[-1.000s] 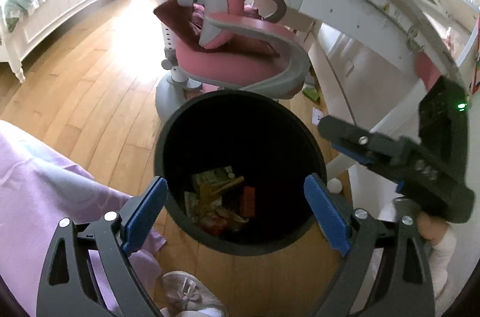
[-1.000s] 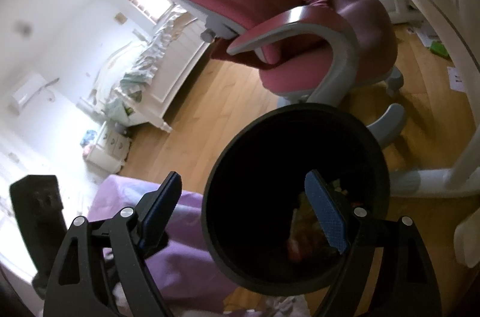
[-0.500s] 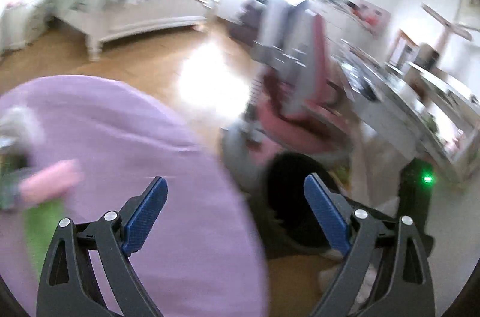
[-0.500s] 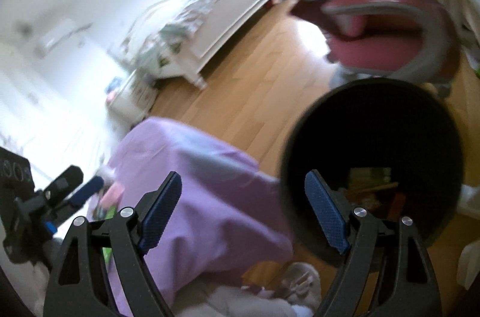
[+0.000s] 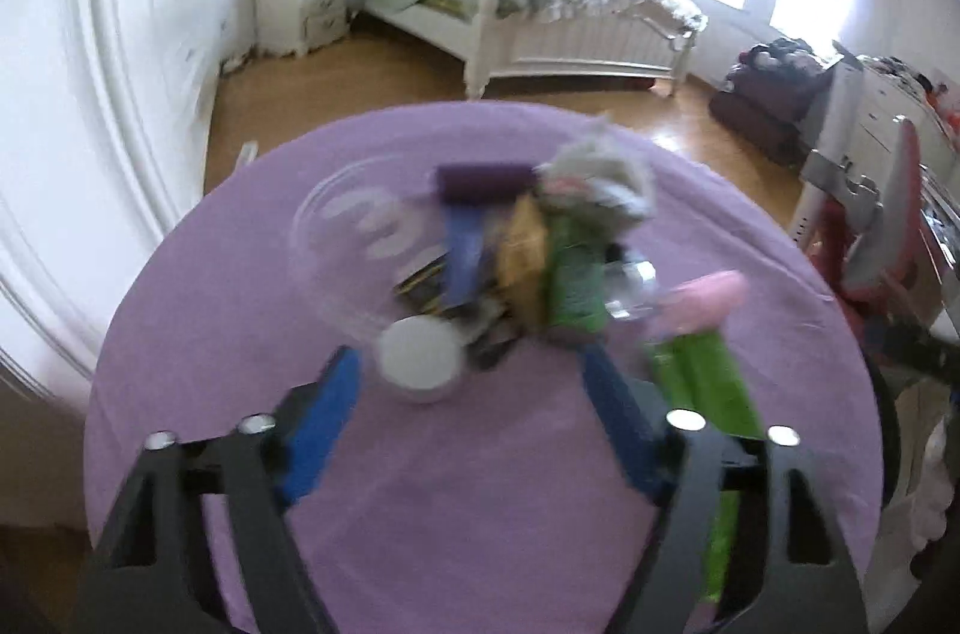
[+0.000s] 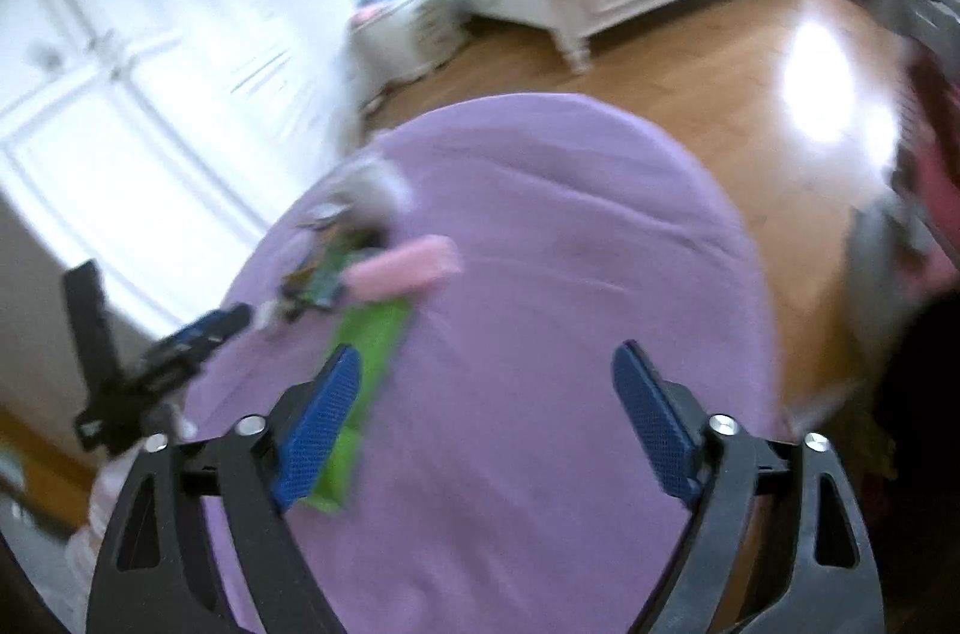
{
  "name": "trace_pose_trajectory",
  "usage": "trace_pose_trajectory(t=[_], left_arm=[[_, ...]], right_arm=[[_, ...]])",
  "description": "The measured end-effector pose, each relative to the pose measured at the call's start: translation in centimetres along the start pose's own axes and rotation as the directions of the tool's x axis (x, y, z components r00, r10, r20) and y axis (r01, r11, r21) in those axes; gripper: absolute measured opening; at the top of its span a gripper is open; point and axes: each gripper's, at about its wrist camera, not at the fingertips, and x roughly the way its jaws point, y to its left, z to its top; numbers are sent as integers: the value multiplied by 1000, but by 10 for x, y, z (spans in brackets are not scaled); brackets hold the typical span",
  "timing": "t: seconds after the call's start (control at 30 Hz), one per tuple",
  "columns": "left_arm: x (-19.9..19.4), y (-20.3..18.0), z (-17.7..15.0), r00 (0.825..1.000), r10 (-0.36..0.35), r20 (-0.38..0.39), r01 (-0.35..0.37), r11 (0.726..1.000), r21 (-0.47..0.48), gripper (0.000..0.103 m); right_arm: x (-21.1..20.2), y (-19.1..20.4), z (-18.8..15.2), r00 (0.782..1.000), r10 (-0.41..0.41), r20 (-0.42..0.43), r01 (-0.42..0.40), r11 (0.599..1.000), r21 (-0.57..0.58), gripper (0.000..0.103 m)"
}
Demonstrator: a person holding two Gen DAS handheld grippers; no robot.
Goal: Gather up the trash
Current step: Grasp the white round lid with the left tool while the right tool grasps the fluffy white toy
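A heap of trash (image 5: 528, 250) lies mid-table on the purple round table (image 5: 240, 322), a white cup (image 5: 420, 358) nearest. The left gripper (image 5: 471, 418), jaws closing with nothing yet pinched, lines up on it. The right gripper (image 6: 486, 424), opening and empty, hangs beside a green wrapper (image 6: 366, 352) near the table's left edge, likely its target.

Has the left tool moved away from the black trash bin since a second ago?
Yes. The left tool swung away from the bin, which has left its view, and now points at the trash pile on the purple table, jaws closing on nothing.
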Motion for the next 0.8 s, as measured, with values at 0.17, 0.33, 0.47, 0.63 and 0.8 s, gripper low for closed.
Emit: trace_pose_trajectory(t=[0.17, 0.33, 0.47, 0.63, 0.8], left_arm=[[19, 17, -3, 999, 7, -51, -7, 1000, -7, 63], [26, 17, -2, 998, -3, -67, 2, 1000, -17, 44], [30, 8, -1, 998, 39, -51, -38, 999, 18, 44], [27, 10, -3, 998, 50, -35, -50, 999, 13, 35], [25, 27, -1, 999, -37, -16, 35, 997, -75, 35]], right_arm=[[60, 52, 52, 997, 52, -57, -54, 997, -50, 92], [118, 74, 92, 993, 29, -111, -36, 998, -55, 92], [165, 81, 114, 986, -14, -167, 9, 999, -34, 92], [201, 85, 118, 971, -42, -233, 33, 998, -45, 86], [183, 88, 110, 981, -20, -194, 11, 999, -47, 49]])
